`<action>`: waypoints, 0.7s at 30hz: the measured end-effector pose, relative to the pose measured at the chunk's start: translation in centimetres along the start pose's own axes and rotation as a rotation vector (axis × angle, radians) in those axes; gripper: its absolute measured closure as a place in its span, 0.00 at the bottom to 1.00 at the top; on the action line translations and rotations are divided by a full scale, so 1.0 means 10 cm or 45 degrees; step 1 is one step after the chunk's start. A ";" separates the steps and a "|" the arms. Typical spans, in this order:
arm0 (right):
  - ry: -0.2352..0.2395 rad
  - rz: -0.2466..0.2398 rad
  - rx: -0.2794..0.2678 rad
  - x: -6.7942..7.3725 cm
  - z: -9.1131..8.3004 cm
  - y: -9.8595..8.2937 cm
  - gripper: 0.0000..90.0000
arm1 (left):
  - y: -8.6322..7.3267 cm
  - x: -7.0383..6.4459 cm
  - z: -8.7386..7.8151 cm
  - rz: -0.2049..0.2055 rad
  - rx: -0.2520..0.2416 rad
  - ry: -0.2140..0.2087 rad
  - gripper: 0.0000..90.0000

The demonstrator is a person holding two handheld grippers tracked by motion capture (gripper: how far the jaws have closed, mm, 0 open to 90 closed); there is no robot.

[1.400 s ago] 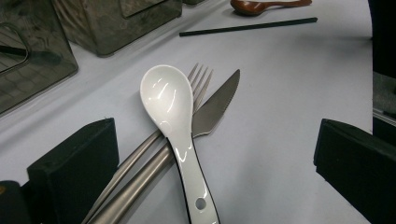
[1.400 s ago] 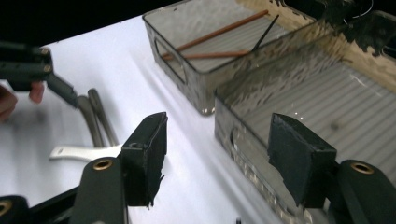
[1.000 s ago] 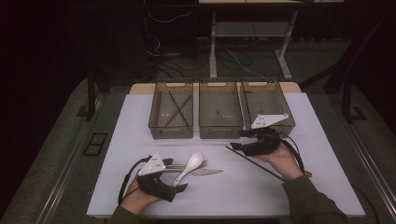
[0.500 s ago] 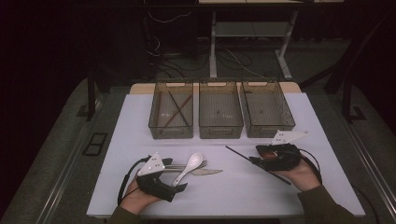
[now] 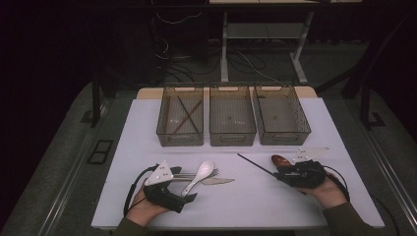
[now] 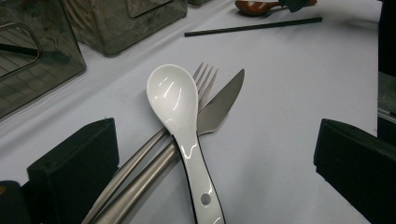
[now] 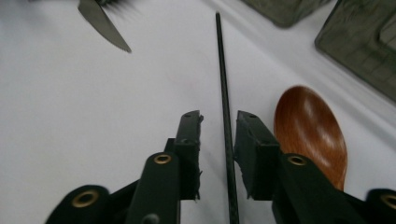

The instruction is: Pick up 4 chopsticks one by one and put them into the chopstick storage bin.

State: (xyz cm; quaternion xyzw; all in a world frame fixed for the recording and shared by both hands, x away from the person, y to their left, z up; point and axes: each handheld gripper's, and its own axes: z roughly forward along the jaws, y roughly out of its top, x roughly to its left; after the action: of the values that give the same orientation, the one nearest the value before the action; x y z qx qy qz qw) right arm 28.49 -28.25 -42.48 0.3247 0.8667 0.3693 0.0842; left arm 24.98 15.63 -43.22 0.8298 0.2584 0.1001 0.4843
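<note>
Landmark: middle bin (image 5: 232,122), the centre one of three mesh bins standing in a row at the far side of the white table (image 5: 147,128).
Right gripper (image 5: 287,173): nearer the person than the middle bin and to its right, low at the table. Jaws narrowly parted, one on each side of the black chopstick (image 7: 225,122); a small gap shows at each side, so the stick is straddled, not clamped.
Black chopstick: lies flat on the table, running from the right gripper toward the middle bin; free tip short of the bin's front wall.
Brown spoon (image 7: 310,130): just beside the right gripper, on the side away from the middle bin's centre line, bowl up.
Left gripper (image 5: 184,194): near side of the table, left of the middle bin. Jaws spread wide, nothing grasped.
White spoon (image 6: 180,122): between the left gripper's jaws, lying across the fork (image 6: 205,79) and knife (image 6: 219,106).
Left bin (image 5: 180,123): left of the middle bin, with chopsticks crossed inside.
</note>
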 end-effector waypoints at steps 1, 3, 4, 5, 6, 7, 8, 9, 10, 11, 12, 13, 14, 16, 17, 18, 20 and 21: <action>-0.001 -0.001 0.010 -0.01 0.01 -0.01 0.81 | 0.00 0.00 0.00 0.000 0.001 0.000 0.00; -0.001 0.000 0.035 -0.03 0.04 -0.02 0.83 | 0.00 0.00 0.00 0.000 0.002 0.000 0.00; 0.002 0.007 0.046 -0.04 0.06 -0.03 0.84 | 0.00 0.00 0.00 0.000 0.001 0.000 0.00; 0.006 0.006 0.053 -0.05 0.07 -0.03 0.85 | 0.00 0.00 0.01 0.000 0.004 -0.001 0.00; 0.006 0.007 0.061 -0.05 0.08 -0.04 0.85 | 0.00 0.00 0.01 0.000 0.003 -0.001 0.00; 0.007 0.007 0.073 -0.06 0.10 -0.04 0.86 | 0.00 0.00 0.01 0.001 0.005 -0.001 0.00; 0.005 0.006 0.080 -0.06 0.11 -0.04 0.86 | 0.00 -0.01 0.01 -0.001 0.009 -0.002 0.00; 0.002 0.002 0.085 -0.07 0.12 -0.05 0.87 | 0.00 0.00 0.01 0.006 0.011 -0.004 0.00; -0.006 0.001 0.094 -0.07 0.13 -0.05 0.87 | 0.00 0.00 0.01 0.006 0.012 -0.004 0.00; -0.011 -0.007 0.097 -0.08 0.15 -0.05 0.87 | 0.00 0.00 0.02 0.010 0.009 -0.005 0.00; -0.015 -0.004 0.104 -0.08 0.15 -0.04 0.88 | 0.00 -0.01 0.02 0.004 0.010 -0.005 0.00; -0.015 -0.005 0.107 -0.09 0.17 -0.04 0.89 | 0.00 -0.01 0.02 0.005 0.010 -0.004 0.00; -0.014 -0.007 0.113 -0.09 0.18 -0.04 0.89 | 0.00 -0.01 0.02 0.005 0.011 -0.005 0.00; -0.012 -0.010 0.126 -0.09 0.19 -0.04 0.90 | 0.00 -0.01 0.02 0.005 0.010 -0.005 0.00; -0.015 -0.016 0.129 -0.09 0.20 -0.04 0.91 | 0.00 -0.01 0.02 0.004 0.010 -0.005 0.00; -0.015 -0.017 0.129 -0.09 0.20 -0.04 0.91 | 0.00 -0.01 0.02 0.004 0.010 -0.005 0.00; -0.019 -0.021 0.130 -0.09 0.20 -0.04 0.92 | 0.00 -0.01 0.02 0.005 0.012 -0.006 0.00; -0.022 -0.024 0.130 -0.09 0.20 -0.04 0.93 | 0.00 -0.01 0.02 0.006 0.013 -0.007 0.00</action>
State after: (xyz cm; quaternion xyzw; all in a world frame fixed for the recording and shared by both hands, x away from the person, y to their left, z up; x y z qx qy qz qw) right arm 29.72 -27.86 -44.28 0.3234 0.8867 0.3210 0.0784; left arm 25.00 15.46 -43.35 0.8331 0.2558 0.0977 0.4806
